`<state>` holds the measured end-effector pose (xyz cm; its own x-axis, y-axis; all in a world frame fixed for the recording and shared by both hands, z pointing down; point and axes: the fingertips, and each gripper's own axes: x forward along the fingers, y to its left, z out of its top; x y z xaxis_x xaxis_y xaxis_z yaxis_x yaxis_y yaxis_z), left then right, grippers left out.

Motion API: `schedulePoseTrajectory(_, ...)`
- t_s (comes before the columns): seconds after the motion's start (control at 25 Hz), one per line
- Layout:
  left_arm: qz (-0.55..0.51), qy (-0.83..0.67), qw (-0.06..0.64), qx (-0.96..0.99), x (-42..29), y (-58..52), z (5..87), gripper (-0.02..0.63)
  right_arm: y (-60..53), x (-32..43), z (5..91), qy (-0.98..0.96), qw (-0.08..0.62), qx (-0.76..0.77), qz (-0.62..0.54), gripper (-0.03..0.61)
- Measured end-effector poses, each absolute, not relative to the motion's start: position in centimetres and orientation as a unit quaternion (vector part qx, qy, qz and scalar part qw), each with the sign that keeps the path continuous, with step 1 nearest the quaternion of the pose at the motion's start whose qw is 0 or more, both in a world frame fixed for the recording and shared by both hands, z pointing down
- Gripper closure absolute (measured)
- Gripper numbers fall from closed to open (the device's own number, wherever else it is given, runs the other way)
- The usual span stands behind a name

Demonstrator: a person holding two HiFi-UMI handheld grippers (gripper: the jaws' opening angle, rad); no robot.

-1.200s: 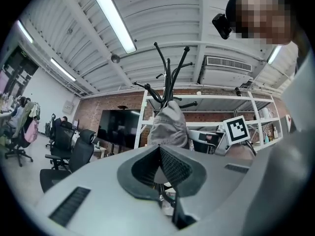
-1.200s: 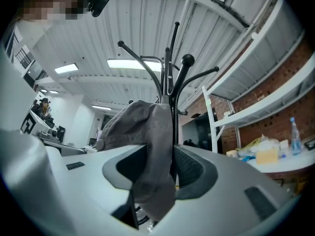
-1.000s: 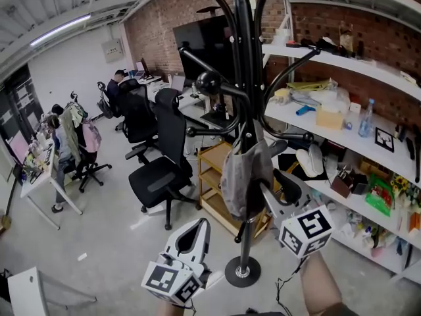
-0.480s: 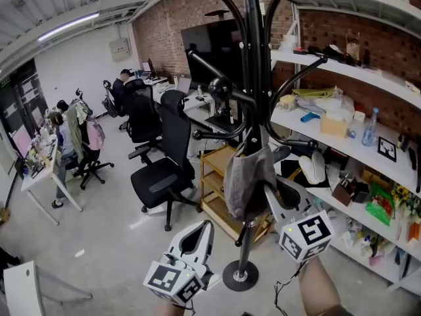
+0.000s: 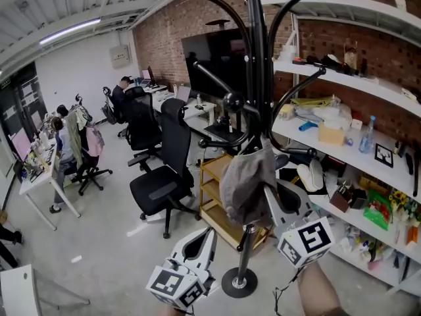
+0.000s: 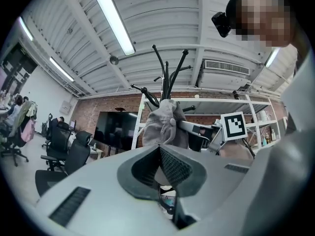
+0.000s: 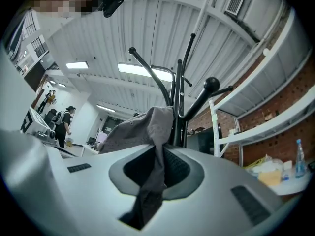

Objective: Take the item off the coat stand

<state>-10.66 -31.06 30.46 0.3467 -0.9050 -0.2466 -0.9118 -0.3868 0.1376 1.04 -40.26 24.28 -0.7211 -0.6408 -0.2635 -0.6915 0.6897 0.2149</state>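
Observation:
A grey cap [image 5: 245,182] hangs on a lower hook of the black coat stand [image 5: 258,78]. My right gripper [image 5: 271,193] reaches up to the cap from the right. Its jaws are closing, and a fold of the cap's cloth [image 7: 156,161] is pinched between the pads. In the right gripper view the cap [image 7: 140,127] drapes down from the stand's arms [image 7: 178,100]. My left gripper [image 5: 206,237] hangs lower and to the left of the pole, shut with nothing in it. In the left gripper view the cap [image 6: 162,122] shows ahead and apart from the left gripper [image 6: 158,154].
The stand's round base [image 5: 238,282] rests on the concrete floor between my grippers. A wooden trolley [image 5: 212,188] stands behind it and black office chairs [image 5: 158,176] to the left. Cluttered white shelves [image 5: 342,133] line the right wall. People are at desks [image 5: 62,133] far left.
My right gripper's jaws have closed in on the cap's edge, and the cap has bunched and lifted a little. The left gripper has barely moved.

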Motion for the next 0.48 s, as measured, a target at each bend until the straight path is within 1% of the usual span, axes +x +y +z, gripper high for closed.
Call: schedulePoseTrajectory(0.48,0.151,0.536,0.018,-0.831,-11.0,-30.4,29.7,0.607,-38.7,1.2,20.4,0.903,0.113,-0.375,0.176,0.534)
